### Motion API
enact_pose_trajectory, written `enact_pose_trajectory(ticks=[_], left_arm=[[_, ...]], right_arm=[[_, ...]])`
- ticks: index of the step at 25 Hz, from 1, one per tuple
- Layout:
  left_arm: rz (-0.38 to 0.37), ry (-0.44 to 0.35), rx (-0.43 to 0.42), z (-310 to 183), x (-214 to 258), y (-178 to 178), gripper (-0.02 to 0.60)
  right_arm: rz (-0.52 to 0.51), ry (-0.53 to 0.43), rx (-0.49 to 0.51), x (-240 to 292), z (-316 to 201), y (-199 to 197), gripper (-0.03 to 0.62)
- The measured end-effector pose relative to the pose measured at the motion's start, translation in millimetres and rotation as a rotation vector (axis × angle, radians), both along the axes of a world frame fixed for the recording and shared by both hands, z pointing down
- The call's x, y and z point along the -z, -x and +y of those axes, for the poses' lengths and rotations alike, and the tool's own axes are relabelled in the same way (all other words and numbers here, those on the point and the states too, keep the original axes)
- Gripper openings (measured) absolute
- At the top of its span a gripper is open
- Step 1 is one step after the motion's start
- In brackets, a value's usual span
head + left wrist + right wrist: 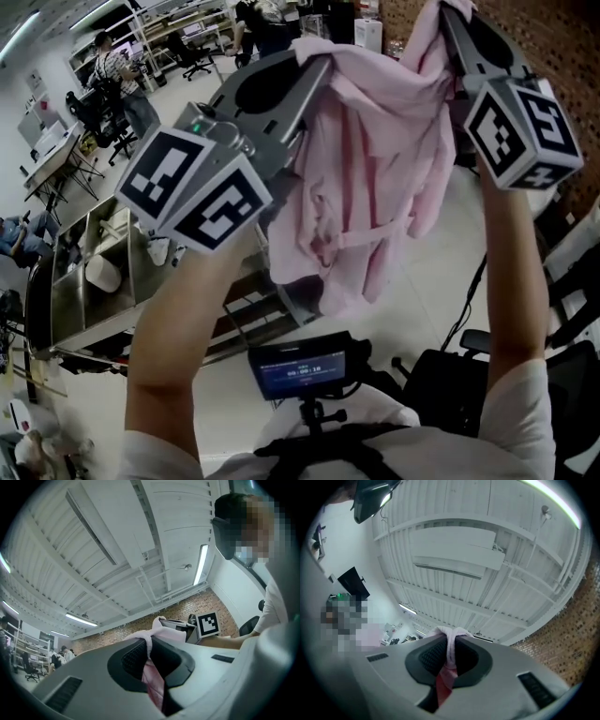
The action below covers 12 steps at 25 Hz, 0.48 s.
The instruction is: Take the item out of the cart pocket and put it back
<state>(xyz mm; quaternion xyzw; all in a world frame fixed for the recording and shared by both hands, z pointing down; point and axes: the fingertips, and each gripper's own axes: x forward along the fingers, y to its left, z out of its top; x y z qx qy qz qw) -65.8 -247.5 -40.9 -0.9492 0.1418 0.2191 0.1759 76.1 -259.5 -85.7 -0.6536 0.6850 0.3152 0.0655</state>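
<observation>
I hold a pink garment (366, 178) up high between both grippers, and it hangs down in loose folds in the head view. My left gripper (314, 67) is shut on its upper left edge. My right gripper (448, 17) is shut on its upper right edge. In the left gripper view the pink cloth (153, 679) is pinched between the jaws of the left gripper (151, 643), with the right gripper's marker cube (207, 624) beyond. In the right gripper view the right gripper (451, 638) clamps a bunched fold of the same cloth (449, 665). Both grippers point up toward the ceiling.
A metal cart (70, 291) with open compartments stands low at the left, a white item (103, 274) lying in one. A black chair (562, 375) is at the right. A small screen (298, 367) sits on my chest. People and desks fill the far left background.
</observation>
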Motion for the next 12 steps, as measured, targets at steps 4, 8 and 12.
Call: enact_pose_trajectory(ticks=[4,8,12], left_arm=[[0.003,-0.007,0.055,-24.9,3.8,0.9,0.000],[-0.010,-0.001,0.116,-51.3,5.6,2.2,0.000],[-0.017,0.007,0.176,-79.6,5.7,2.7,0.000]], right_arm=[[0.018,-0.022,0.058,6.2,-23.3,7.8,0.017],[0.024,0.003,0.123,5.4,-59.6,8.9,0.017],[0.036,0.012,0.186,5.8,-92.2,16.0,0.017]])
